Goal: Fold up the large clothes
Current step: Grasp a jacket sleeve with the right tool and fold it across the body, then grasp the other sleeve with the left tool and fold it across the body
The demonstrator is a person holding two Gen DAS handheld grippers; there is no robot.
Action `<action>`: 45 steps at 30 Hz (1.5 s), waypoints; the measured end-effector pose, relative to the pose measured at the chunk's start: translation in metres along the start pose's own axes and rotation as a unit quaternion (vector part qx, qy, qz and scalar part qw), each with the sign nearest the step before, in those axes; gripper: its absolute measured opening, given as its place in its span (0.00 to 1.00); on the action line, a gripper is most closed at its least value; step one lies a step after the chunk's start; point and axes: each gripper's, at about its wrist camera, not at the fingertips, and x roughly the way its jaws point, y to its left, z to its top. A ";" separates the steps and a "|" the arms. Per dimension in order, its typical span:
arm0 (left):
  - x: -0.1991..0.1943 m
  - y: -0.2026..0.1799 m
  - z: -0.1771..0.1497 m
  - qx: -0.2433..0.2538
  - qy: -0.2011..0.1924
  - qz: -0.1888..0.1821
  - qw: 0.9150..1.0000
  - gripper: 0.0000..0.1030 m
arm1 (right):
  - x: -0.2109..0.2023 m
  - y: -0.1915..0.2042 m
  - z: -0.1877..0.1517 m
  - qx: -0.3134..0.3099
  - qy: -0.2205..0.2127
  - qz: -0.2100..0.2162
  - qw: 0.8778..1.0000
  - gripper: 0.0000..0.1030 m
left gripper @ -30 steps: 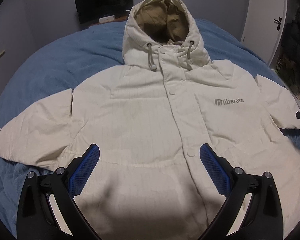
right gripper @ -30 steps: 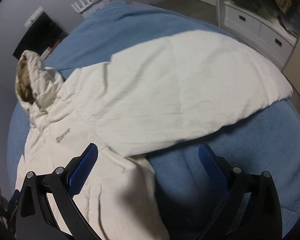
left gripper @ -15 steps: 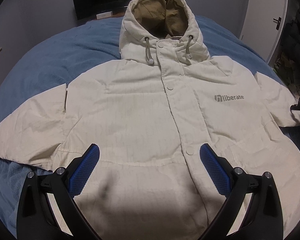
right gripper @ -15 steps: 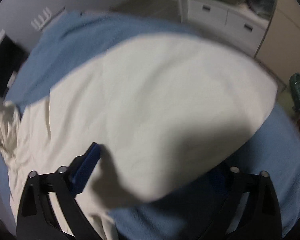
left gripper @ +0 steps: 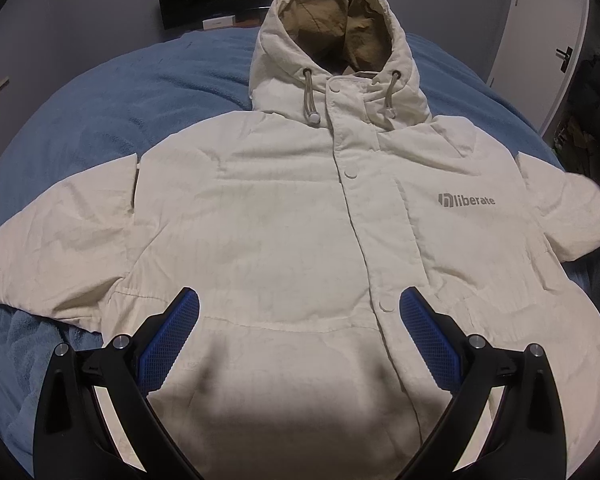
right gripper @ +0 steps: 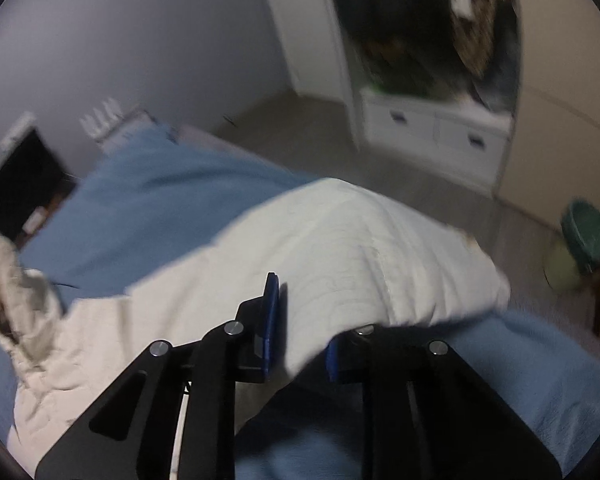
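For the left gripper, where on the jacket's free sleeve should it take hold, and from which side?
Probably the cuff end of the left-hand sleeve, from the outer side over the blue blanket. That sleeve lies flat and spread outward, its end edge exposed, so one jaw could slide under it. The left gripper hangs open above the jacket hem; the right gripper is shut on the other sleeve.

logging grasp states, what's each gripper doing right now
Left gripper: open, holding nothing, over the cream hooded padded jacket.
Right gripper: shut on the jacket's sleeve.
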 end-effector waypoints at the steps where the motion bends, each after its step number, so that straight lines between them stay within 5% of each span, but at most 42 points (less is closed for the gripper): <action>1: 0.000 0.000 0.000 -0.001 -0.001 -0.001 1.000 0.94 | -0.010 0.004 0.001 -0.007 -0.013 0.013 1.000 0.16; 5: -0.001 0.000 0.000 -0.001 -0.003 -0.002 1.000 0.94 | -0.057 0.043 -0.001 -0.065 -0.065 0.098 0.991 0.16; 10: -0.001 0.000 0.000 0.001 -0.004 0.000 1.000 0.94 | -0.109 0.102 -0.024 -0.167 -0.081 0.237 0.954 0.16; 14: -0.001 -0.001 0.000 0.002 -0.004 0.000 1.000 0.94 | -0.116 0.144 -0.060 -0.236 -0.012 0.344 0.909 0.16; 18: -0.001 -0.001 0.000 0.004 -0.004 0.001 1.000 0.94 | -0.097 0.182 -0.110 -0.309 0.065 0.367 0.875 0.16; 21: -0.001 -0.003 -0.001 0.007 -0.008 0.000 1.000 0.94 | -0.083 0.195 -0.133 -0.338 0.112 0.364 0.861 0.17; 23: -0.002 -0.005 -0.002 0.011 -0.014 0.002 1.000 0.94 | -0.075 0.200 -0.141 -0.355 0.148 0.353 0.853 0.22; 28: -0.012 -0.008 -0.002 0.013 -0.042 0.012 0.999 0.94 | -0.097 0.181 -0.127 -0.320 0.168 0.385 0.849 0.75; 34: -0.027 -0.028 0.003 0.041 -0.048 0.016 0.998 0.94 | -0.115 0.163 -0.095 -0.276 0.197 0.437 0.833 0.89; 38: -0.035 -0.046 0.006 0.048 -0.032 -0.022 0.998 0.94 | -0.119 0.144 -0.068 -0.251 0.178 0.442 0.843 0.89; 40: -0.038 -0.062 0.010 0.064 -0.029 -0.036 0.997 0.94 | -0.116 0.132 -0.055 -0.232 0.159 0.421 0.862 0.92; 42: -0.041 -0.086 0.014 0.088 -0.029 -0.059 0.994 0.94 | -0.109 0.118 -0.041 -0.212 0.131 0.371 0.894 0.92; 45: -0.036 -0.120 0.020 0.115 -0.024 -0.091 0.989 0.94 | -0.095 0.102 -0.030 -0.174 0.118 0.328 0.921 0.92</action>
